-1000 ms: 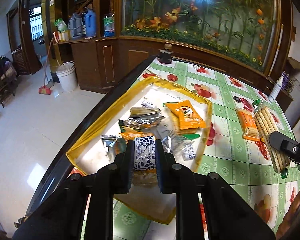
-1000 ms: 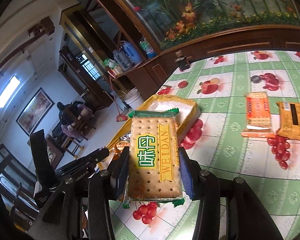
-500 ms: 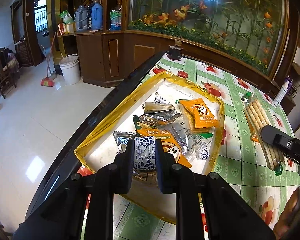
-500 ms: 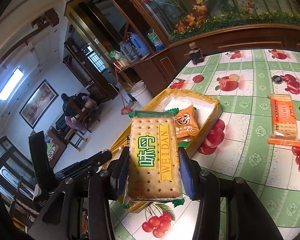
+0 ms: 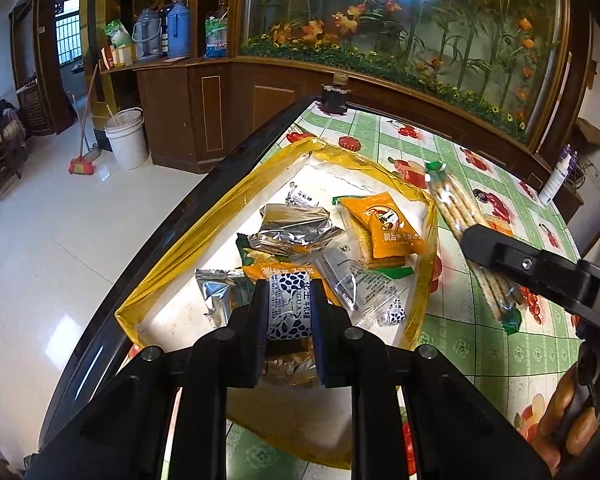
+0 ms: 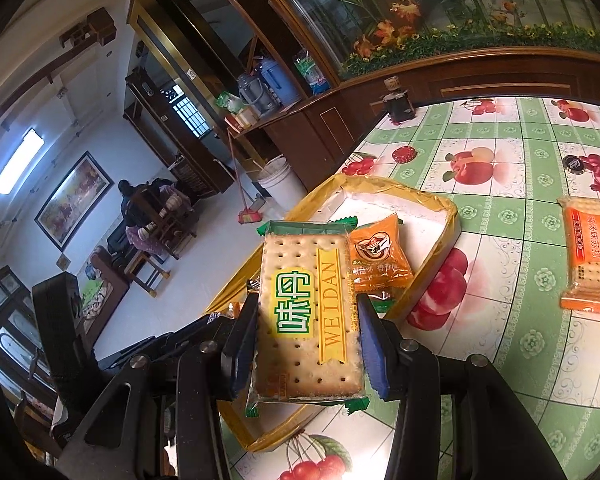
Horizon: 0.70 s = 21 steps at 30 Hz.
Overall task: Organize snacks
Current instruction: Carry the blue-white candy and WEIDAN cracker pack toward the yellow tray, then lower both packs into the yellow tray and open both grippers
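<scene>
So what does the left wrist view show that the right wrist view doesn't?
Left wrist only: the left gripper shut on a blue-patterned packet, silver wrappers in the tray.

Right wrist only: an orange cracker pack on the tablecloth.

Both: the yellow-rimmed tray, the orange pouch, and the right gripper holding the Weidan crackers.

A white bucket (image 5: 126, 138) stands on the floor at left beside a broom (image 5: 82, 156); blue thermoses (image 5: 178, 30) sit on the wooden cabinet (image 5: 188, 116).

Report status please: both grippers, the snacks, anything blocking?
Left gripper shut on blue-white packet. Right gripper shut on cracker pack, above yellow tray. Tray already crowded with snacks; one orange pack on the tablecloth.
</scene>
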Available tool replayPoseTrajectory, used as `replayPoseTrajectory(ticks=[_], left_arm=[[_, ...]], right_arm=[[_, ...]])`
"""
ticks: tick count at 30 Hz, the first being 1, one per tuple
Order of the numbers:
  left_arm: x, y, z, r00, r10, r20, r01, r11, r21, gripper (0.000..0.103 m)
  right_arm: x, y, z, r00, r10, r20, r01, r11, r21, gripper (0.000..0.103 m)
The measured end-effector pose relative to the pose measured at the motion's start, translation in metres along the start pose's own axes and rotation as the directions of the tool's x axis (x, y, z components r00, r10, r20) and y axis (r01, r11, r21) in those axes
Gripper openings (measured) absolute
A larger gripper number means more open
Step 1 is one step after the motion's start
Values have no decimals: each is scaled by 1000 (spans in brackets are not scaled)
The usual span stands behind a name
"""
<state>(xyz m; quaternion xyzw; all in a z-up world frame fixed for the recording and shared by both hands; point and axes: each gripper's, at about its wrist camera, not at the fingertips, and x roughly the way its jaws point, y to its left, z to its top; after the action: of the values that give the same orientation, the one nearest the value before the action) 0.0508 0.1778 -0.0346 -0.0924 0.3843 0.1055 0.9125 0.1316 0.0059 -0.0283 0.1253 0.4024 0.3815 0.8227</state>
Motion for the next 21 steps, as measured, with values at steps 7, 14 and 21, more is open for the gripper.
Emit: replayPoseTrajectory(ticks=[7,14,21], left_arm=[[13,-4,5,1000,26,-2,-26,1000,14,17],[23,-2,7,999,47,-6,-46,999,25,17],[28,1,8,999,51,-18,-51,998,23,17]], right_arm=[[28,6,14,999,-48,1,47,998,-48,47],[62,14,21,991,-133,-17,129,982,-135,47],[85,11,25,987,-156,-35,149,977,-156,47]])
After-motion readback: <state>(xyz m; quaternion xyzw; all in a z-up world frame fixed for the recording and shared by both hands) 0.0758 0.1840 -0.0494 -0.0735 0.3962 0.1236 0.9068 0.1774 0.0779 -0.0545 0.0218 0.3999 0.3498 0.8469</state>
